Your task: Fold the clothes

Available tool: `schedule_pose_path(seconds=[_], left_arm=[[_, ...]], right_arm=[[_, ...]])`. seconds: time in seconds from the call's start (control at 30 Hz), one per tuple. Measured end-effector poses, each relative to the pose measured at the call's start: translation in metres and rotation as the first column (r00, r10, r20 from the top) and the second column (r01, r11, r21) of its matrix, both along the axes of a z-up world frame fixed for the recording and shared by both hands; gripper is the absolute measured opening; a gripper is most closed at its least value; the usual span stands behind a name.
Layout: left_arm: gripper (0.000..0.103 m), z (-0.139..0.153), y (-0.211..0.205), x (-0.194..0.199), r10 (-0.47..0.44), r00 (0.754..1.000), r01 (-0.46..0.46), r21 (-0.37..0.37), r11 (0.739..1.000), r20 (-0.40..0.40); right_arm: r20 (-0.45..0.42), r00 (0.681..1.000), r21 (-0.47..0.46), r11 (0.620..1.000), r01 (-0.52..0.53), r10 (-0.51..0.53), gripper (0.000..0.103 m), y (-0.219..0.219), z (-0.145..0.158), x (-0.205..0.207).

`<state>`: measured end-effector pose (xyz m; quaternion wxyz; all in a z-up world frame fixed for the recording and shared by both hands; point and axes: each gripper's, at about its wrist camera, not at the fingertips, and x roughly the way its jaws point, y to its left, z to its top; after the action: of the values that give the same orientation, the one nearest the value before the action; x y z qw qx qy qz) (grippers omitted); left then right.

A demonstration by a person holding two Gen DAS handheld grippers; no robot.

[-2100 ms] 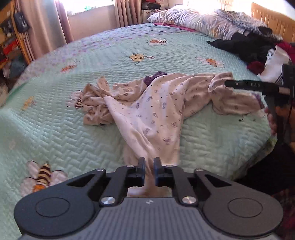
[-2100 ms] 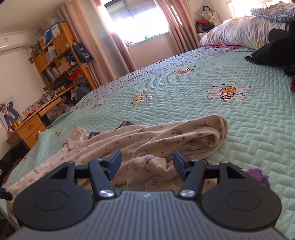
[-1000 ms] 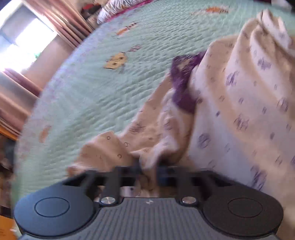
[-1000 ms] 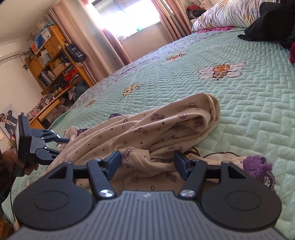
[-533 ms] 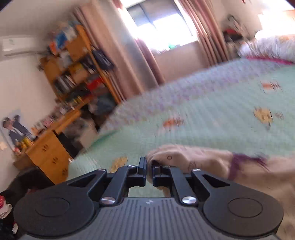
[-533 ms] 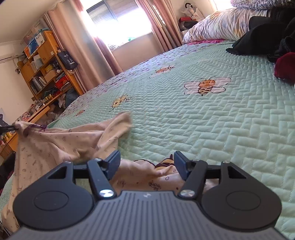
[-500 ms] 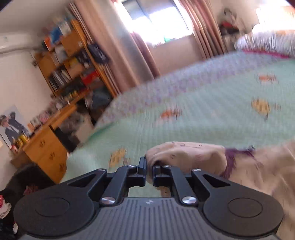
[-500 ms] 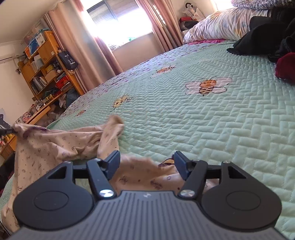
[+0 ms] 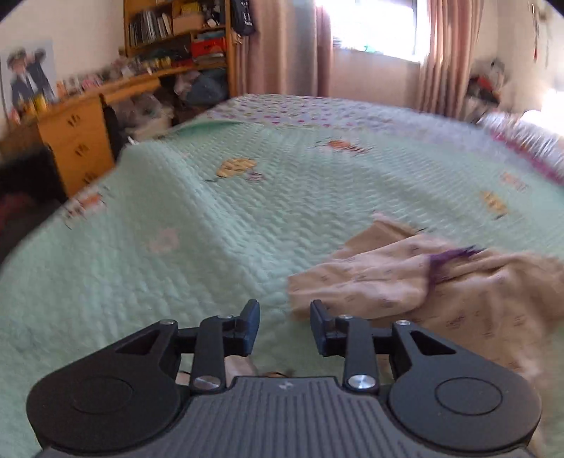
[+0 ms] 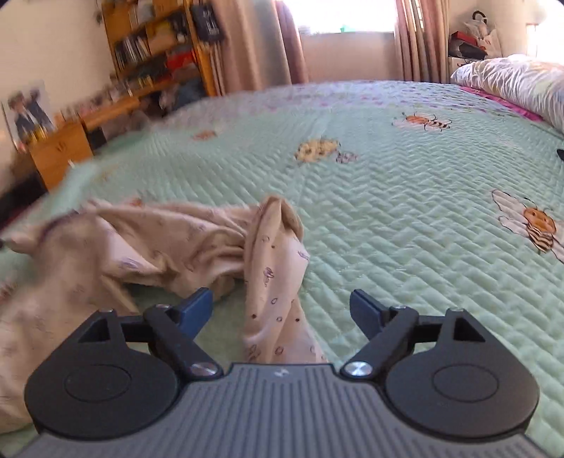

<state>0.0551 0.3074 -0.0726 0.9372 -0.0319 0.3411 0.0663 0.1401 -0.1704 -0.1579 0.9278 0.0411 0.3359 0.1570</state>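
Note:
A beige garment with small purple prints and purple trim (image 9: pixel 405 278) lies crumpled on the green quilted bedspread (image 9: pixel 211 218), just right of my left gripper (image 9: pixel 283 326). That gripper is open and holds nothing; the cloth's near corner sits beside its right finger. In the right wrist view the same garment (image 10: pixel 197 239) spreads to the left, with one narrow part (image 10: pixel 275 282) running toward the camera between the fingers of my right gripper (image 10: pixel 282 311), which stands wide open above it.
The bedspread carries bee pictures (image 10: pixel 539 225). A wooden desk and drawers (image 9: pixel 74 137) with bookshelves (image 9: pixel 176 31) stand beyond the bed's left edge. Curtains and a bright window (image 10: pixel 345 38) are at the far wall. A pillow (image 10: pixel 511 84) lies at the right.
My left gripper, shut on a garment corner half a second ago, has opened and the cloth has dropped onto the bed. The right view has swung left over the garment.

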Motion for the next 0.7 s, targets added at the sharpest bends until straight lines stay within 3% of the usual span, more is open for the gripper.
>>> schedule_pose_path(seconds=[0.03, 0.07, 0.1, 0.13, 0.23, 0.33, 0.43, 0.5, 0.57, 0.6, 0.63, 0.7], left_arm=[[0.043, 0.0, 0.002, -0.002, -0.006, 1.0, 0.007, -0.025, 1.0, 0.01], [0.049, 0.001, 0.004, -0.004, -0.013, 1.0, 0.014, -0.049, 0.999, 0.02], [0.053, 0.002, 0.002, -0.009, -0.003, 1.0, 0.004, -0.028, 1.0, 0.029], [0.06, 0.004, 0.0, -0.014, 0.008, 0.999, -0.008, -0.002, 1.0, 0.037], [0.065, 0.004, -0.002, -0.024, 0.015, 0.999, -0.015, 0.006, 1.0, 0.044], [0.065, 0.005, -0.01, -0.032, 0.003, 0.998, -0.004, 0.013, 1.0, 0.059], [0.065, 0.007, -0.025, -0.036, -0.045, 0.997, 0.045, 0.001, 0.999, 0.061], [0.067, 0.008, -0.038, -0.035, -0.09, 0.994, 0.089, 0.02, 0.996, 0.064], [0.068, 0.008, -0.052, -0.028, -0.137, 0.988, 0.132, 0.069, 0.989, 0.067], [0.068, 0.008, -0.059, -0.025, -0.161, 0.985, 0.154, 0.094, 0.984, 0.067], [0.068, 0.008, -0.066, -0.021, -0.184, 0.981, 0.175, 0.118, 0.977, 0.067], [0.068, 0.008, -0.08, -0.015, -0.23, 0.971, 0.217, 0.167, 0.962, 0.065]], right_arm=[[-0.009, 1.0, -0.006, 1.0, 0.001, -0.001, 0.062, 0.003, -0.004, 0.004], [-0.017, 1.0, -0.006, 1.0, 0.008, -0.008, 0.034, 0.004, -0.007, 0.007], [-0.025, 1.0, -0.006, 1.0, 0.015, -0.015, 0.013, 0.005, -0.01, 0.009], [-0.019, 0.999, -0.019, 0.999, 0.027, -0.028, 0.009, 0.005, -0.011, 0.008], [0.084, 0.988, -0.07, 0.988, 0.136, -0.13, 0.009, -0.014, 0.005, -0.011], [0.239, 0.938, -0.136, 0.948, 0.29, -0.252, 0.008, -0.047, 0.045, -0.032], [0.245, 0.927, -0.246, 0.906, 0.344, -0.285, 0.01, -0.08, 0.073, -0.045], [0.233, 0.926, -0.329, 0.872, 0.363, -0.298, 0.019, -0.099, 0.083, -0.051], [0.069, 0.952, -0.352, 0.885, 0.304, -0.299, 0.025, -0.116, 0.066, -0.052], [-0.027, 0.958, -0.28, 0.922, 0.267, -0.286, 0.025, -0.126, 0.059, -0.056], [-0.076, 0.963, -0.14, 0.959, 0.248, -0.26, 0.024, -0.138, 0.057, -0.066], [-0.075, 0.97, 0.113, 0.965, 0.237, -0.23, 0.025, -0.157, 0.059, -0.089]])
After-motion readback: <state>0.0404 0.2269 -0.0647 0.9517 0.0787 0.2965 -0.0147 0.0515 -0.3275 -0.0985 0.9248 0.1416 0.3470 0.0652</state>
